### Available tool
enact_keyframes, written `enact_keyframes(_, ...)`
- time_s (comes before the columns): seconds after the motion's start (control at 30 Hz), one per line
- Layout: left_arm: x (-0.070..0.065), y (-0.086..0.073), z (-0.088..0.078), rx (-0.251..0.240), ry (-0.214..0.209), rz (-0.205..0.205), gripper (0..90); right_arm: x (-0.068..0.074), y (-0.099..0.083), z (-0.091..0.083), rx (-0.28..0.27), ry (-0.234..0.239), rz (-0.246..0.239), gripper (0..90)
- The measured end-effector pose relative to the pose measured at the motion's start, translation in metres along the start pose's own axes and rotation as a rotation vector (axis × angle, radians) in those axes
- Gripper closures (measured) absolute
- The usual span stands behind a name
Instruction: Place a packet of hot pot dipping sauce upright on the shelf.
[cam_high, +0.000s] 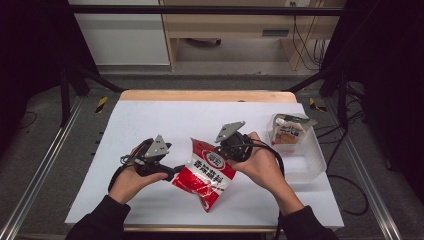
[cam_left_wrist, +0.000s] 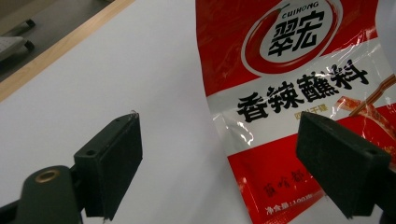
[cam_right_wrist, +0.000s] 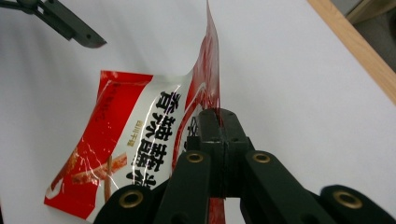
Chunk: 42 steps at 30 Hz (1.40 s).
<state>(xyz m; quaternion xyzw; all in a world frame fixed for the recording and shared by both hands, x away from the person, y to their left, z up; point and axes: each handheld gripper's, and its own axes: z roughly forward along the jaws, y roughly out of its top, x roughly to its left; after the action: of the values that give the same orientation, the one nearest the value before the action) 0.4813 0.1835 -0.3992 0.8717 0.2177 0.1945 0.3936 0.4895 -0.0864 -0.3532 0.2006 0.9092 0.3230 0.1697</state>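
- Far left of the high view, the person's left hand (cam_high: 131, 181) is gripping the left tongs (cam_high: 172, 172), which are pointing rightward toward the packet.
- In the left gripper view those tongs (cam_left_wrist: 219, 154) are standing wide apart, nothing pressed between the pads; one pad is sitting over bare white surface (cam_left_wrist: 140, 70), the other over the packet's front.
- Next along, the red-and-white packet (cam_high: 206, 172) is hanging near the middle of the surface (cam_high: 150, 120), tilted, top corner up by the right tongs and bottom corner pointing toward the person.
- The left gripper view is showing the packet (cam_left_wrist: 289, 70) close up, with bold black characters and a round red logo.
- Moving right, the right tongs (cam_high: 231, 150) are clamped together on the packet's upper edge, with the right hand (cam_high: 260, 162) wrapped around the body behind them.
- The right gripper view is confirming it: the tongs (cam_right_wrist: 219, 126) are pinching the packet (cam_right_wrist: 140, 140) along a thin edge, the rest of it curling away to the left.
- In that same view the left tongs (cam_right_wrist: 70, 23) are showing at the top left, well apart from the packet.
- Far right, a clear tub (cam_high: 312, 160) is sitting at the surface's edge, holding a white-and-orange pack (cam_high: 290, 131) leaning in its far end.
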Motion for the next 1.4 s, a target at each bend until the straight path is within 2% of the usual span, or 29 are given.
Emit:
enact_keyframes(0.27, 0.006, 0.007, -0.001, -0.011, 0.014, 0.002, 16.3, 0.000, 0.011, 0.002, -0.055, -0.009, -0.051, 90.0)
enact_keyframes(0.47, 0.010, 0.009, -0.002, -0.017, 0.020, -0.005, 18.4, 0.000, 0.016, 0.002, -0.064, -0.013, -0.069, 90.0)
enact_keyframes(1.0, 0.014, 0.017, -0.007, -0.033, 0.030, 0.009, 24.9, 0.006, 0.037, -0.001, -0.093, -0.008, -0.125, 90.0)
enact_keyframes(1.23, 0.019, 0.025, -0.006, -0.060, 0.014, 0.018, 32.9, 0.008, 0.044, -0.004, -0.099, 0.008, -0.151, 90.0)
enact_keyframes(1.3, 0.022, 0.028, -0.005, -0.068, 0.001, 0.029, 37.0, 0.009, 0.046, -0.004, -0.098, 0.010, -0.156, 90.0)
enact_keyframes(1.37, 0.024, 0.030, -0.004, -0.083, -0.018, 0.023, 41.6, 0.009, 0.047, -0.006, -0.102, 0.016, -0.158, 90.0)
enact_keyframes(1.4, 0.025, 0.031, -0.003, -0.081, -0.023, 0.035, 43.3, 0.009, 0.048, -0.007, -0.106, 0.017, -0.154, 90.0)
